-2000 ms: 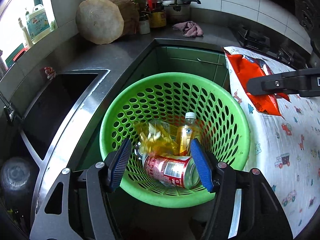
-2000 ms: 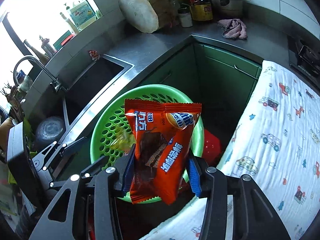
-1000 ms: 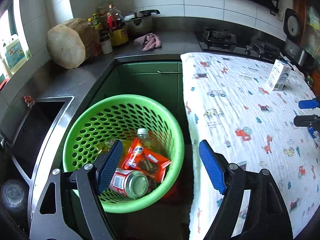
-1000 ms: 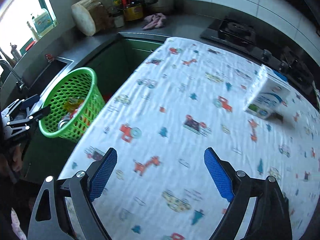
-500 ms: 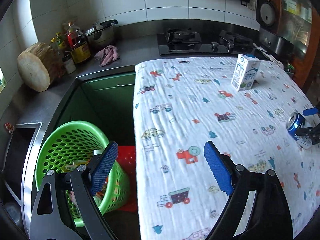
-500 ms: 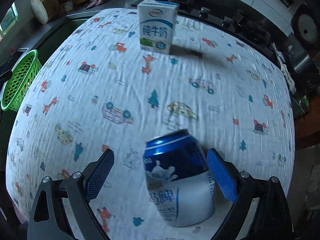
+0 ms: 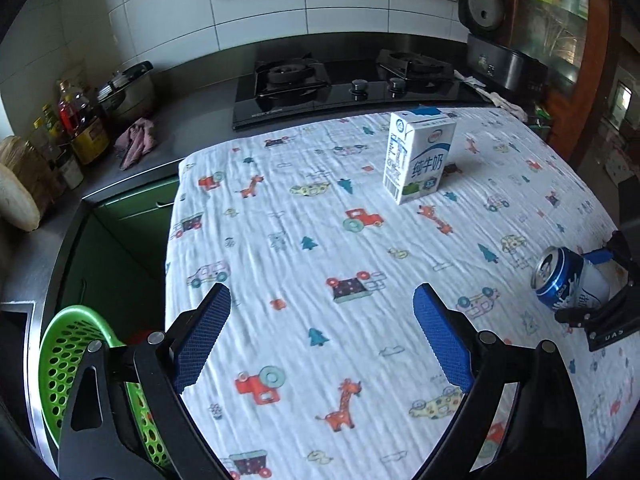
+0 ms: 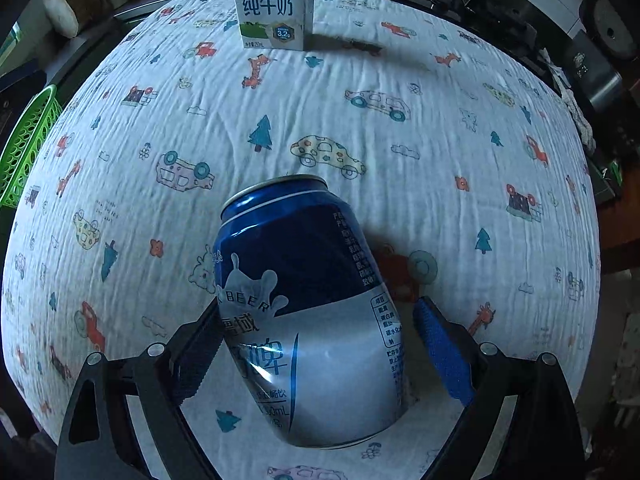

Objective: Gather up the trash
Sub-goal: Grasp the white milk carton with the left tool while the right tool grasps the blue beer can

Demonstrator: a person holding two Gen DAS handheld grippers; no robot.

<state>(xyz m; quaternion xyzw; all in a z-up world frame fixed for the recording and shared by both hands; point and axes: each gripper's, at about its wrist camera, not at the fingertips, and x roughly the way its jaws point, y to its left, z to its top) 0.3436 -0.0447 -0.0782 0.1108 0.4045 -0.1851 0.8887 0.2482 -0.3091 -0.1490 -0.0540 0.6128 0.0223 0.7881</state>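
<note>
A dented blue and silver beer can (image 8: 304,280) lies on its side on the cartoon-print tablecloth (image 7: 300,240). My right gripper (image 8: 316,308) points steeply down with a jaw on each side of the can. Its jaws are closing, and a gap still shows at the right pad (image 8: 440,352). The left wrist view has the can (image 7: 560,280) at the right edge. My left gripper (image 7: 320,296) hovers over the cloth with nothing between its jaws, which are opening. A white milk carton (image 7: 416,160) stands upright farther back. The green basket (image 7: 68,352) sits low at the left.
A black gas stove (image 7: 340,80) runs behind the table, with a rice cooker (image 7: 492,40) at the back right. Oil bottles (image 7: 76,128), a pot, a pink rag (image 7: 136,140) and a wooden chopping block (image 7: 16,192) crowd the left counter.
My left gripper swung right from over the basket to above the table, its jaws widening. My right gripper let the orange packet go into the basket, crossed the table and dropped around the can.
</note>
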